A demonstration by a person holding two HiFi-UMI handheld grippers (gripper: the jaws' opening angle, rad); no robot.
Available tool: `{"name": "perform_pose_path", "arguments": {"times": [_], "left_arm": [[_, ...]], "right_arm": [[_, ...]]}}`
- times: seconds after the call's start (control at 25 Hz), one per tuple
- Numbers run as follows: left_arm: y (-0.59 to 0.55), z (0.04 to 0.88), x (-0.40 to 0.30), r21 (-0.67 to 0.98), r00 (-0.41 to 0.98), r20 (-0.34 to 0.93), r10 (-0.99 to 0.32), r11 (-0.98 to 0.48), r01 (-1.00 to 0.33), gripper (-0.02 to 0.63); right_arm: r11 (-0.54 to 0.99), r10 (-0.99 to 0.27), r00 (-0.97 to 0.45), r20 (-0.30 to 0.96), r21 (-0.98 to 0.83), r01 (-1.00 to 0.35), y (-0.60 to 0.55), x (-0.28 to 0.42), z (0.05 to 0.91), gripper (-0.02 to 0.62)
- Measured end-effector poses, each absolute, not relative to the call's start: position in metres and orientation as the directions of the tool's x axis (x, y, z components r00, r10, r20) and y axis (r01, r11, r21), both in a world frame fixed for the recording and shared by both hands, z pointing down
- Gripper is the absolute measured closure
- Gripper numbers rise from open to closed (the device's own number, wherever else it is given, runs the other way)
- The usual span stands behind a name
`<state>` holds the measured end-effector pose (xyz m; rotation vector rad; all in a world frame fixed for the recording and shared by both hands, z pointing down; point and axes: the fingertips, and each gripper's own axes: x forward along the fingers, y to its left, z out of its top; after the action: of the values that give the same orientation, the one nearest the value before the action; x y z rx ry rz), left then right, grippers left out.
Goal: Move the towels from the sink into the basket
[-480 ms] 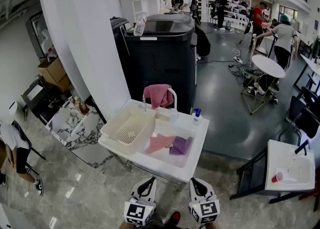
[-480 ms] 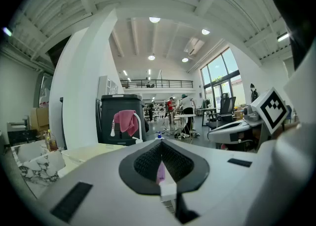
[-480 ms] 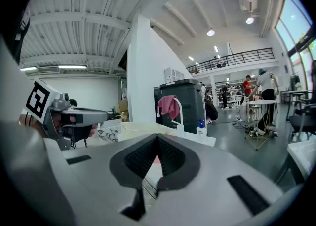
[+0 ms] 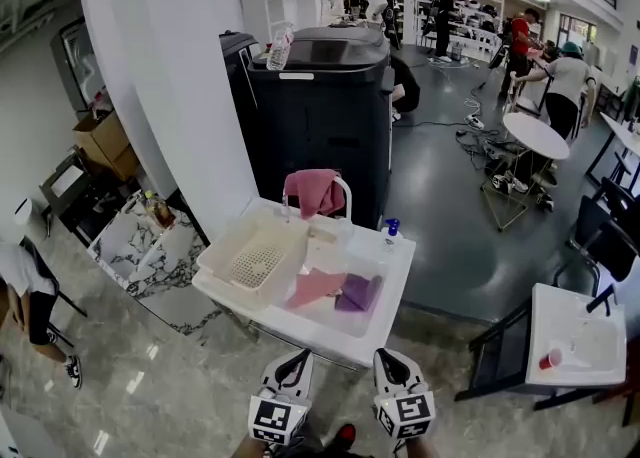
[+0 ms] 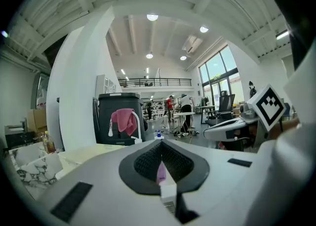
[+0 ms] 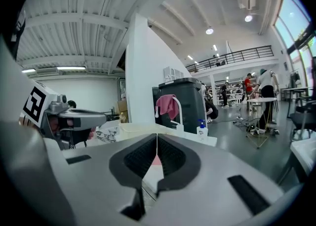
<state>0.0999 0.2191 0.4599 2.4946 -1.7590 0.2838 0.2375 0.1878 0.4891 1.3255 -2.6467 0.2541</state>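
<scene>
Left gripper: jaws fully closed, nothing between them. Right gripper: jaws fully closed, nothing between them. Both are at the bottom edge of the head view, side by side, apart from each other, and short of the sink without touching it.

Sink unit: white, set in front of a black machine. The right-hand basin holds two towels:
- pink towel, lying flat on the left of the basin;
- purple towel, just beside it on the right, edges touching or overlapping.

A third towel, also pink, hangs over the faucet at the back of the sink.

Basket: cream, with a perforated floor, seated in the left part of the sink unit, just beside the basin. It holds no towel.

A small blue-capped bottle stands upright on the back right corner of the sink.
</scene>
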Motion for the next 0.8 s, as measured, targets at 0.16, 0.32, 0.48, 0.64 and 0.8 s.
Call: {"name": "perform_pose_path", "arguments": {"times": [0.16,0.32,0.48,0.64,0.8], "left_arm": [[0.211,0.461,0.097,-0.036,0.326,0.2,-0.924,-0.34,-0.94,0.605],[0.196,0.464,0.093,-0.025,0.33,0.204,-0.922,-0.342,-0.939,0.604],[0.169,0.474,0.081,-0.018,0.338,0.218,-0.916,-0.35,-0.937,0.604],[0.14,0.488,0.068,0.005,0.359,0.238,-0.902,-0.369,-0.929,0.604],[0.104,0.498,0.052,0.02,0.39,0.257,-0.884,-0.398,-0.917,0.605]], "right_arm": [[0.601,-0.759,-0.601,0.251,-0.086,-0.795,0.179,0.234,0.497,0.566],[0.61,-0.741,-0.614,0.271,-0.111,-0.785,0.168,0.228,0.505,0.566],[0.613,-0.732,-0.618,0.287,-0.118,-0.781,0.144,0.212,0.513,0.566],[0.61,-0.732,-0.61,0.305,-0.107,-0.785,0.115,0.196,0.522,0.566],[0.599,-0.73,-0.598,0.331,-0.112,-0.793,0.079,0.174,0.53,0.566]]}}
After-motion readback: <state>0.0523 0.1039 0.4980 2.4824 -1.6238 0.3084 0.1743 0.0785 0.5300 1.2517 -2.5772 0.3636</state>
